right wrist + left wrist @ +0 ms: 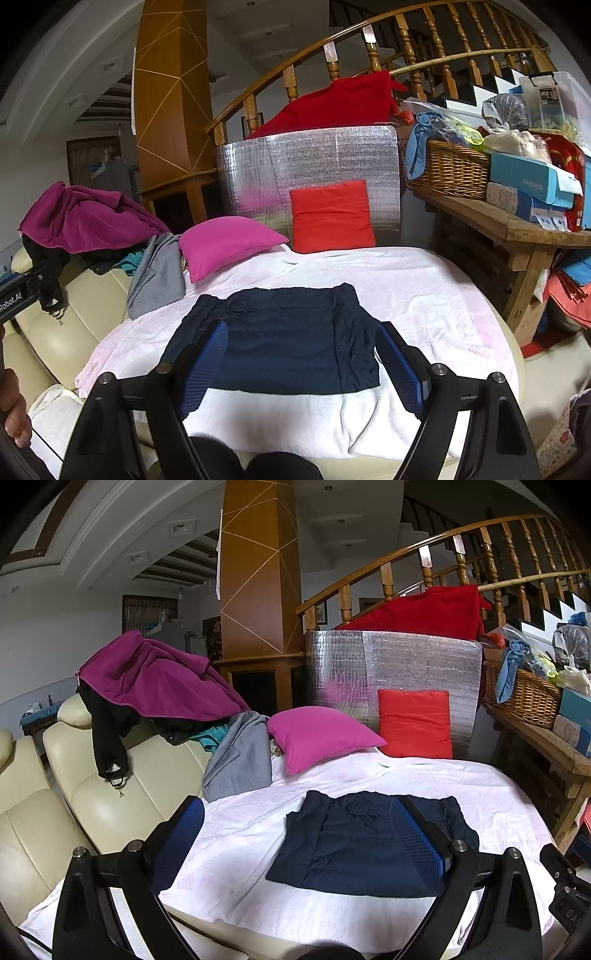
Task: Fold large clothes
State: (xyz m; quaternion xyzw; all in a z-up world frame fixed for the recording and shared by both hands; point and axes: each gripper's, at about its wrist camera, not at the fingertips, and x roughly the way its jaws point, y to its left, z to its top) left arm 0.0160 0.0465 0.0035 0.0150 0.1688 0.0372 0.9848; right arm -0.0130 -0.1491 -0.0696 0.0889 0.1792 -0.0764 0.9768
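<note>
A dark navy padded garment (pixel 365 842) lies folded flat in a rough rectangle on the white-pink cloth (pixel 480 794) that covers the sofa seat; it also shows in the right wrist view (pixel 284 339). My left gripper (pixel 295 834) is open and empty, held above the near left part of the cloth, its right finger over the garment. My right gripper (pixel 303 362) is open and empty, held above the garment's near edge. A pile of clothes lies on the sofa back: a magenta fleece (pixel 155 675), a black garment (pixel 107 734) and a grey one (pixel 240 757).
A pink cushion (pixel 317 734) and a red cushion (pixel 415 723) stand at the back against a silver foil panel (pixel 406 657). A wooden bench (pixel 517 229) with a wicker basket (pixel 450 170) and boxes stands at the right. The cream sofa back (pixel 110 805) is at the left.
</note>
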